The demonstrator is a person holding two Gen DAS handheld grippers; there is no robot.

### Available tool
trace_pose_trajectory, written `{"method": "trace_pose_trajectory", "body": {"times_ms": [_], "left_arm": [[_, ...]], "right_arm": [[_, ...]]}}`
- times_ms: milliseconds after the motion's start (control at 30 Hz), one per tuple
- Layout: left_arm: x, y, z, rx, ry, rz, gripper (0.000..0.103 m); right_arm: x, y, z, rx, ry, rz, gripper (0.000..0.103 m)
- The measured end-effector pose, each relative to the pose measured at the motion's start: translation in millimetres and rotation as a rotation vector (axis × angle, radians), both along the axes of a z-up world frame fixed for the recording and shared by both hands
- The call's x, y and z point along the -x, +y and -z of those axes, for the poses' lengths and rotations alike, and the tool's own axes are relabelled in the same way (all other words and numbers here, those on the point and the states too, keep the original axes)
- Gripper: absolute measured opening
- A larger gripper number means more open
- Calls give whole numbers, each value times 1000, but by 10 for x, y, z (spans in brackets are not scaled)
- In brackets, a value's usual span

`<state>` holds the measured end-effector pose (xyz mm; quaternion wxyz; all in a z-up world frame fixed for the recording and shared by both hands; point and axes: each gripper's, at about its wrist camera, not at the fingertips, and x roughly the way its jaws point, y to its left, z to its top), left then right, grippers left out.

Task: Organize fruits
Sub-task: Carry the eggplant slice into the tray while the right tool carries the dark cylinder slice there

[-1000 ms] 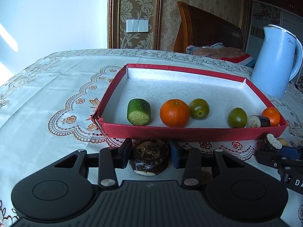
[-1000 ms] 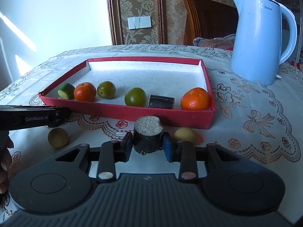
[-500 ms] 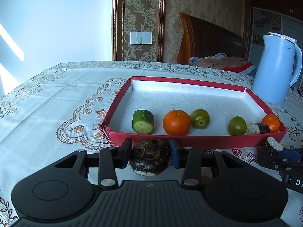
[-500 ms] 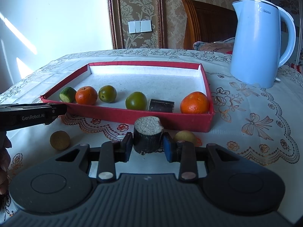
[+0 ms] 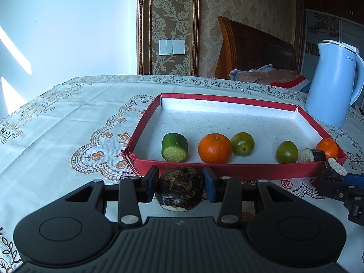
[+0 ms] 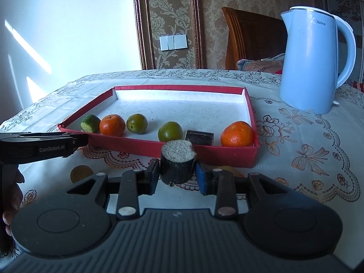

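Observation:
A red tray holds a cucumber piece, two oranges, two green fruits and a dark eggplant piece. My left gripper is shut on a dark brown round chunk, held just before the tray's near wall. My right gripper is shut on a dark eggplant chunk with a pale cut top, also before the near wall; it shows in the left wrist view.
A light blue kettle stands on the tablecloth right of the tray. A small tan fruit and a yellowish fruit lie on the cloth before the tray. A wooden headboard is behind the table.
Both grippers have risen and drawn back a little with their chunks still held; the tray now sits lower and farther in both views.

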<state>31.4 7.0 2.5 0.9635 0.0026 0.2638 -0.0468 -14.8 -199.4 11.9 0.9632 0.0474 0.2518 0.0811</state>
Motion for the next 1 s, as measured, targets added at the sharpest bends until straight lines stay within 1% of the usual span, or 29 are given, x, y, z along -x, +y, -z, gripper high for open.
{"method": "trace_pose_trajectory", "body": {"times_ms": [133,300,467,567,767,867,1000], "left_arm": [[-7,11,0,4,4,-3,41],[-8,18,-2,3,5,-4,41],[-8,20,-2,3,5,-4,41],[-8,20,-2,3,5,-4,41],[-8,20,-2,4,5,-4,41],[-11,19,-1,4,6,-4,41],[1,10,-9,-4,1,-13,41]], "right_arm": [[-25,51,-54,12,-16,-15,32],[-70,148,-215,23,-55,-44,32],[-221,308,-337,45,-75,-72,32],[-335,392,-334,63,-71,-78,32],[-525,444,-241,68,-38,-75,32],[-579,451,-174,68,-17,-72,32],[-593,469,-153,76,-21,-71,32]]}}
